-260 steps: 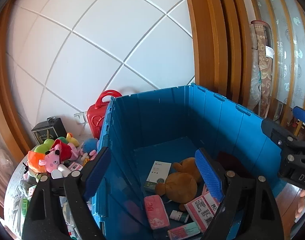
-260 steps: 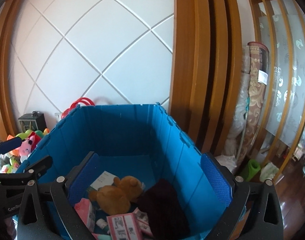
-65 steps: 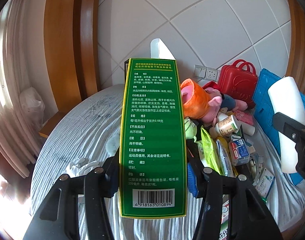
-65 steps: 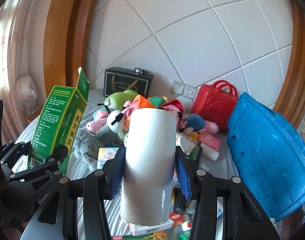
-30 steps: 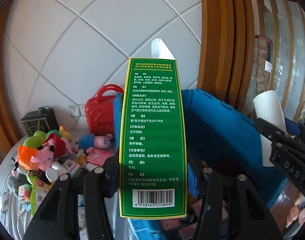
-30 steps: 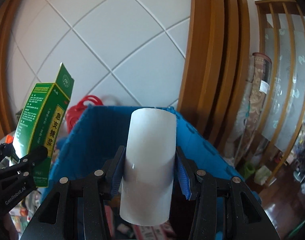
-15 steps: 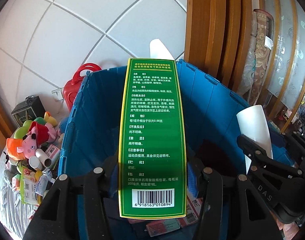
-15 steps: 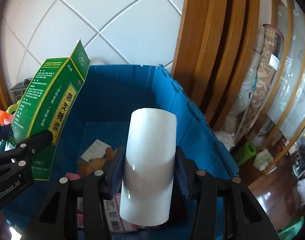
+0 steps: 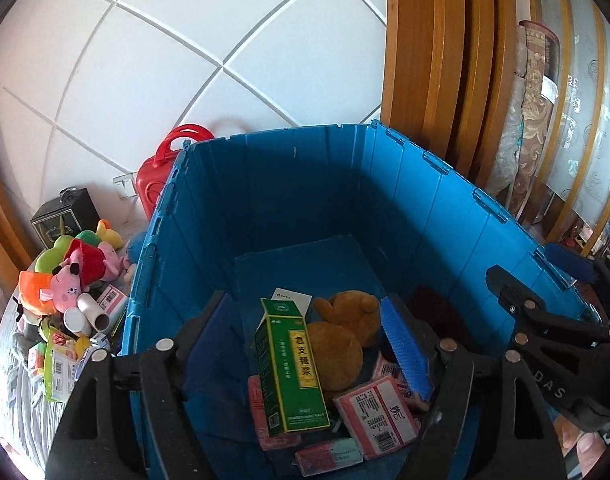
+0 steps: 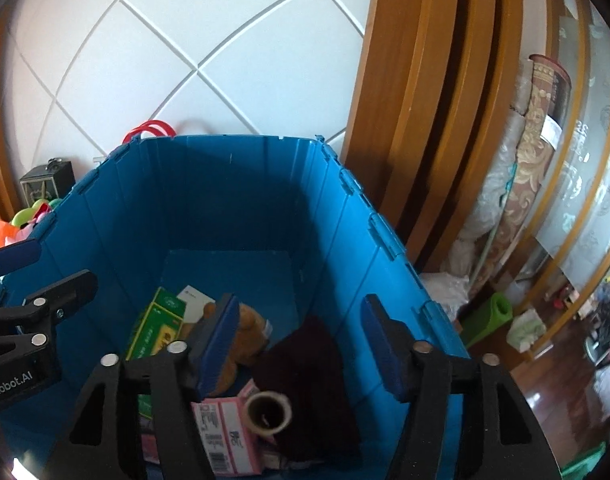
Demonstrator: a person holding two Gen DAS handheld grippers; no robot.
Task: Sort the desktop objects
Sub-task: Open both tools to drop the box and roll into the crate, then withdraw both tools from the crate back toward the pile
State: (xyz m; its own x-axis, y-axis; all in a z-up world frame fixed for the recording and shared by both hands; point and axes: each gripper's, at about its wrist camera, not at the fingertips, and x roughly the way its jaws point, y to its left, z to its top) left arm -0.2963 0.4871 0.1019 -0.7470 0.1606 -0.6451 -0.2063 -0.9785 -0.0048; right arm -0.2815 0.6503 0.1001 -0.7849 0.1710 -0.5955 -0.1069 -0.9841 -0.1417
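Observation:
Both grippers hang over the open blue bin point(image 9: 389, 184). My left gripper point(image 9: 307, 344) has its jaws opening. The green medicine box point(image 9: 291, 368) is free of the pads and leans below them on a brown teddy bear point(image 9: 341, 340) and pink packets point(image 9: 379, 412). My right gripper point(image 10: 301, 344) is also opening its jaws. The white paper roll point(image 10: 269, 406) is clear of its pads and sits end-on beneath them, beside a dark cloth point(image 10: 309, 368). The green medicine box point(image 10: 159, 332) also shows in the right wrist view.
Left of the bin, a table holds plush toys point(image 9: 69, 276), small boxes, a red case point(image 9: 161, 176) and a black box point(image 9: 65, 220). Wooden door frames point(image 9: 437, 72) and a rolled rug point(image 10: 525, 152) stand behind and to the right. The bin wall point(image 10: 365, 248) is high.
Both grippers have opened. The green box has dropped out of the left gripper into the bin, and the white roll has dropped out of the right one. The hands barely moved.

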